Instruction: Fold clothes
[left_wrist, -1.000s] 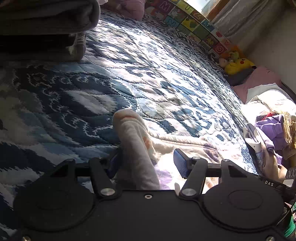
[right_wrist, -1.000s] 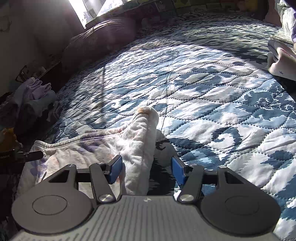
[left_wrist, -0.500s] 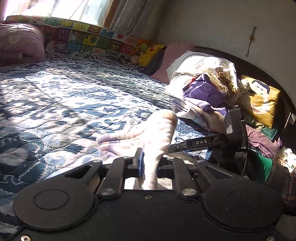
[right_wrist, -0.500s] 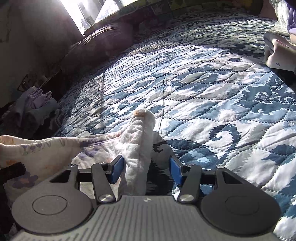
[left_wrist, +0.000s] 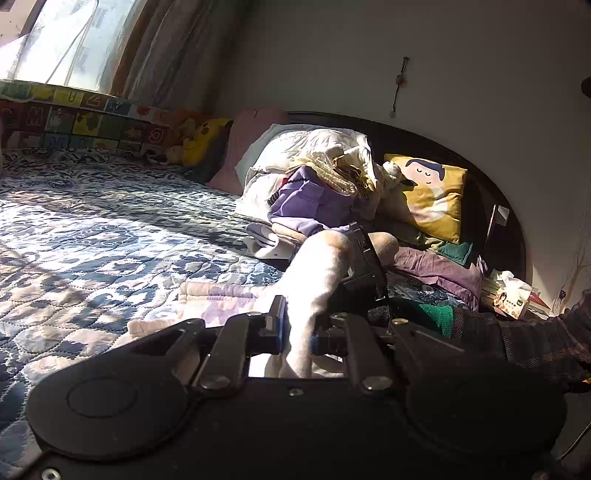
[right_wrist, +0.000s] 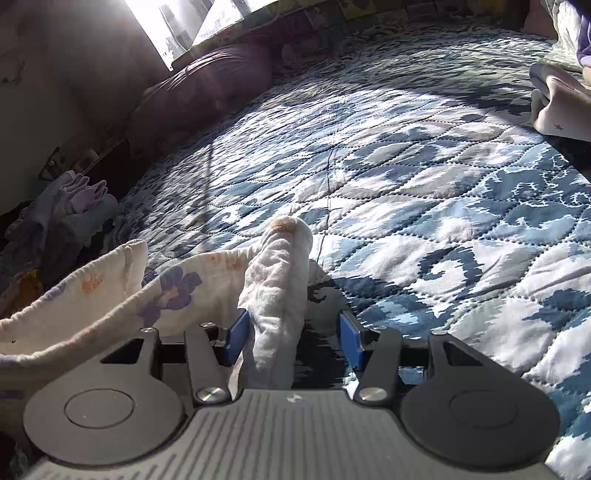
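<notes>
1. left tongs: blue pads closed tight on a bunched fold of the floral garment; the cloth sticks up and forward between the fingers.
2. right tongs: jaws wide apart. a rolled end of the same floral garment lies between them, against the left pad and clear of the right pad. not clamped, so only the left side really holds it.
3. just beyond the left tongs, the rest of the garment drapes onto the blue quilt, crumpled, with a purple flower print showing. in the right wrist view a loose edge hangs to the left of the right tongs.
4. progress: early. the garment is picked up at one end but is not spread flat, and no clean fold is visible. judging from this, still to do: close the right tongs, stretch it out, lay it flat, fold.
5. ahead of the left tongs and to the right, part of the other tool and a dark sleeve.
6. further out from the left tongs: unfolded clothes pile by the yellow pillow. looks like plenty left to fold.
7. far left of the right tongs: a small stack of clothes at the bed edge; can't tell if it is neatly folded.
8. far right of the right tongs: a pale item on the quilt, state unclear.
</notes>
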